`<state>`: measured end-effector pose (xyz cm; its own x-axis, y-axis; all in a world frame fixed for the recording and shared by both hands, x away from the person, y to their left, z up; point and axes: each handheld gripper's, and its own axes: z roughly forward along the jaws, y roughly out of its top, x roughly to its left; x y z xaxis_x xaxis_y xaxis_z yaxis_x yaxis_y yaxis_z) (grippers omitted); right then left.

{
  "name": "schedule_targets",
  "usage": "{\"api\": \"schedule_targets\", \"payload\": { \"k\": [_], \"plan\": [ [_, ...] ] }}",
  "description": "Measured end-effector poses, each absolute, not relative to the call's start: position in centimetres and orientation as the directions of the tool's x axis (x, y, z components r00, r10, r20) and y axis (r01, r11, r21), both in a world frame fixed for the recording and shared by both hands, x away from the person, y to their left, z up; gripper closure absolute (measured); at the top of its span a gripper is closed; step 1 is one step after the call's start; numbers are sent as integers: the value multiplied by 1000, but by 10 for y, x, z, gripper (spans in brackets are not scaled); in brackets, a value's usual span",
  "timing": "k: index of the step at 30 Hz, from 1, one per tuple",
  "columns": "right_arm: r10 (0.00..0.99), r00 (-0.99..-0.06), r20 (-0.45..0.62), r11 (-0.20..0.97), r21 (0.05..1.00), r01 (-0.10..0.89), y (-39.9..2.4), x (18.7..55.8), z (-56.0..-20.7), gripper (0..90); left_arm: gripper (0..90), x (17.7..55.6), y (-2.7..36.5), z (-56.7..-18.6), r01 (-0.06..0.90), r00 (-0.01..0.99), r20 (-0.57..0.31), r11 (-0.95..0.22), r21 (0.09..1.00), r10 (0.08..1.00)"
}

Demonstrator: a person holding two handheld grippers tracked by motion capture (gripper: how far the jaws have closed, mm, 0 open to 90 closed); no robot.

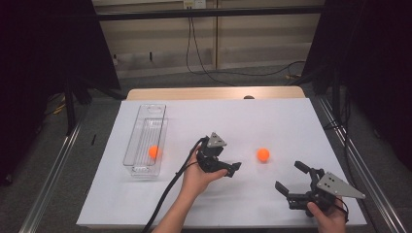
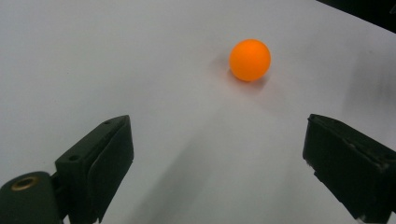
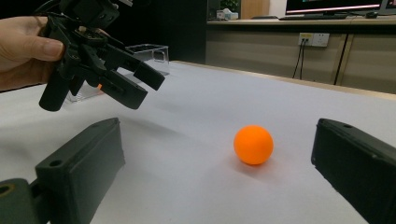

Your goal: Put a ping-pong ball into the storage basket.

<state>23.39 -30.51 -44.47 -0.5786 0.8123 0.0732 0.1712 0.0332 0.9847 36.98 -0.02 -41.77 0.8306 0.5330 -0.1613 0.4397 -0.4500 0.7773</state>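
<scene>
One orange ball (image 1: 263, 154) lies on the white table sheet, between my two grippers. A second orange ball (image 1: 153, 152) sits inside a clear plastic bin (image 1: 144, 170) at the left. My left gripper (image 1: 233, 170) hovers just left of the loose ball, pointing at it, open and empty. In the left gripper view the ball (image 2: 250, 59) lies ahead of the wide-apart jaws, beyond their tips. My right gripper (image 1: 289, 175) rests at the front right, open. In the right gripper view the ball (image 3: 253, 144) lies ahead between its jaws, untouched, with the left gripper (image 3: 148, 91) beyond.
The white sheet (image 1: 291, 121) covers most of the table, whose wooden edge shows at the back. The clear bin (image 3: 149, 51) stands lengthwise near the left side. Black frame posts and cables flank the table. Bare sheet stretches behind the loose ball.
</scene>
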Motion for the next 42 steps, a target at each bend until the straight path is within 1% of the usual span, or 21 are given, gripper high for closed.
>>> {"api": "schedule_targets", "payload": {
  "k": [26, 38, 42],
  "plan": [
    [812, -579, 72, 34, 985, 170, -305, 234, -445, 17, 85, 369, -9, -420, 430, 838, -171, -434, 792, 519],
    [813, -578, 74, 33, 985, 171, -305, 234, -445, 17, 85, 369, -16, -423, 417, 844, -158, -442, 794, 512],
    [812, -578, 75, 31, 985, 172, -305, 234, -445, 17, 85, 370, -17, -424, 423, 841, -169, -431, 797, 513]
  ]
}}
